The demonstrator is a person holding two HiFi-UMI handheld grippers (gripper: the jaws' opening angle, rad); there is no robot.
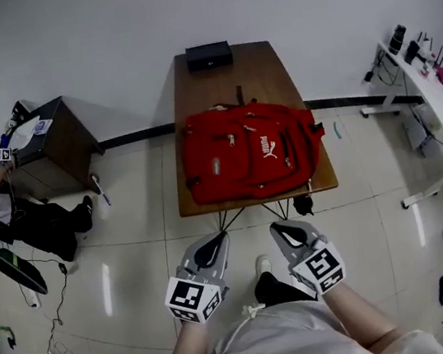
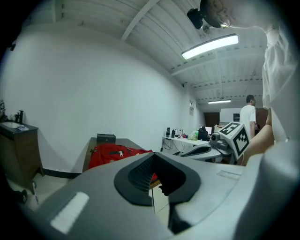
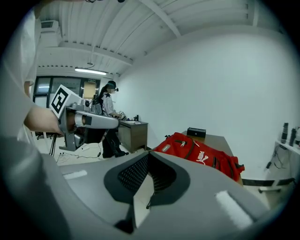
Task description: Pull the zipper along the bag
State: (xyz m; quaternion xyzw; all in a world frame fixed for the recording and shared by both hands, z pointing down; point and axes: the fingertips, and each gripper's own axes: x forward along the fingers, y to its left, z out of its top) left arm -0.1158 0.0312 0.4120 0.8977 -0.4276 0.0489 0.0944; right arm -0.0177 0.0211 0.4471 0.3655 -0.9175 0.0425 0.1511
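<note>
A: Since the head view looks down on everything, where does the red backpack sit?

B: Flat on the brown table. It covers the near half and reaches the near edge toward the right corner. A black box stands at the far edge. A pale zipper pull shows on the front pocket.

A: And the person's tools?

B: The left gripper and right gripper hang low by the body, well short of the near edge. Neither touches the bag.

A: What does the left gripper view add?

B: Its jaws rest together with nothing between them. Beyond them the backpack is a low, slumped red mound, so it is soft cloth and probably light.

A: So how would it handle?

B: By that look, the fabric would bunch, and the bag might slide on the smooth wood if the slider were tugged alone. One gripper ought to pin the cloth beside the zipper track. The other should pinch the small pull tab, which is thin and could slip free.

A: And the right gripper view?

B: The jaws are likewise closed and empty. The backpack shows a white logo, dark trim and curved zipper lines across its front.
</note>
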